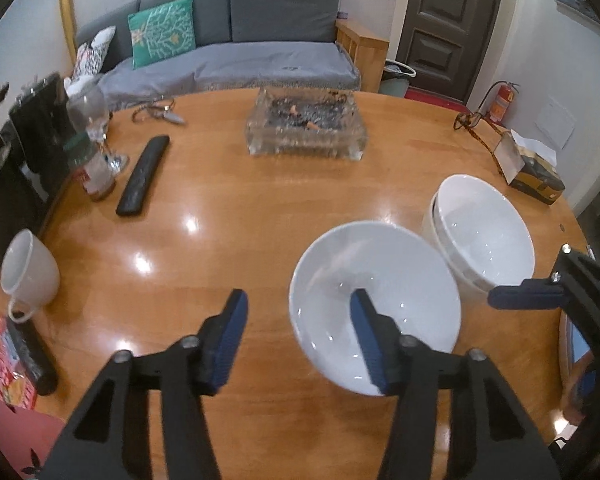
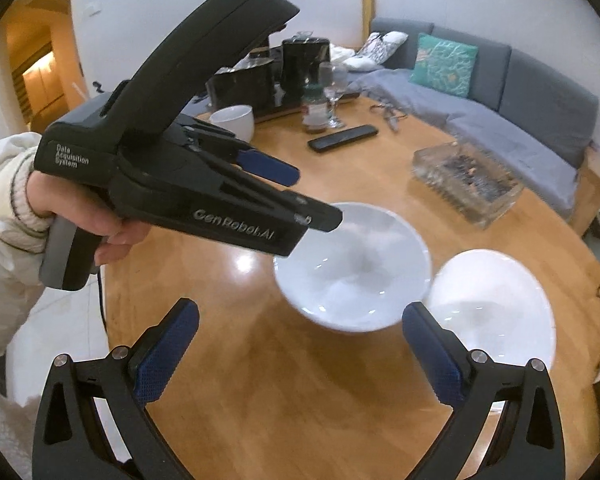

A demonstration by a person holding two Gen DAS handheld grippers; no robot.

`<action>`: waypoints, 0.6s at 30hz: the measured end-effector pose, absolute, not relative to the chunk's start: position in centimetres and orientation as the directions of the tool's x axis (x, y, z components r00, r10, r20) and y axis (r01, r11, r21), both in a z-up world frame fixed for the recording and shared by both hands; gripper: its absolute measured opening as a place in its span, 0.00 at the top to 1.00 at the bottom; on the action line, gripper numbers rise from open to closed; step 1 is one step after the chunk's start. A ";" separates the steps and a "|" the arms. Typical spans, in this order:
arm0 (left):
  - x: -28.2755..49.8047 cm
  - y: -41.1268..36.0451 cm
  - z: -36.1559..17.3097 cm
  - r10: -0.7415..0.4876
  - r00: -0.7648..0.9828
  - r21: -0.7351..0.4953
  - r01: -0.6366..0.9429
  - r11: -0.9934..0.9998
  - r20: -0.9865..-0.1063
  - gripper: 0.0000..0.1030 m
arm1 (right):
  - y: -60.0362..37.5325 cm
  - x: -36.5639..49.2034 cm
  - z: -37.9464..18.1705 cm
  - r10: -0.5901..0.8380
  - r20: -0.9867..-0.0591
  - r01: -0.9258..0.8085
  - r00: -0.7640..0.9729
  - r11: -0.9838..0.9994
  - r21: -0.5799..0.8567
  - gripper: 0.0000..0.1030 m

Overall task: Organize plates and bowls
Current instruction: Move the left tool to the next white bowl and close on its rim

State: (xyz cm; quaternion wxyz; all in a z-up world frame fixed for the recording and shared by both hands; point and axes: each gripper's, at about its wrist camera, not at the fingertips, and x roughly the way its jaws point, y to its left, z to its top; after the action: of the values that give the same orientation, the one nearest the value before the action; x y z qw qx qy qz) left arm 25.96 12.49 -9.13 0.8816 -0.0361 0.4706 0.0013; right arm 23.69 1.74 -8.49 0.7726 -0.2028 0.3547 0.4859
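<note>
A single white bowl point(image 1: 374, 300) sits on the round wooden table point(image 1: 228, 240); it also shows in the right wrist view point(image 2: 352, 268). Just right of it stands a stack of white bowls point(image 1: 484, 232), seen as well in the right wrist view point(image 2: 496, 304). My left gripper point(image 1: 298, 312) is open above the table, its right finger over the single bowl's inside and its left finger outside the rim. My right gripper point(image 2: 300, 322) is open and empty, hovering near the table's front edge before both bowls. The left gripper point(image 2: 300, 200) reaches over the single bowl in the right wrist view.
A glass ashtray point(image 1: 306, 124) sits at the table's far middle. A black remote point(image 1: 142, 176), a bottle point(image 1: 94, 168), a wine glass point(image 1: 90, 112) and a white cup point(image 1: 30, 270) stand left. A tissue box point(image 1: 532, 168) and eyeglasses point(image 1: 470, 120) lie right.
</note>
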 end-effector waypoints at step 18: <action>27.7 12.3 -11.8 -0.061 0.539 -0.090 -0.029 0.996 -0.840 0.83 | 2.6 25.3 -11.9 0.517 -0.805 -0.856 0.293 0.516 0.020 0.10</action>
State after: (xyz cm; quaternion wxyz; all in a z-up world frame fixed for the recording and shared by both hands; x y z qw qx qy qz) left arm 27.66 12.30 -11.82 0.8758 -0.0465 0.4803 -0.0092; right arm 25.34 2.63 -11.90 0.7749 -0.2141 0.3968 0.4430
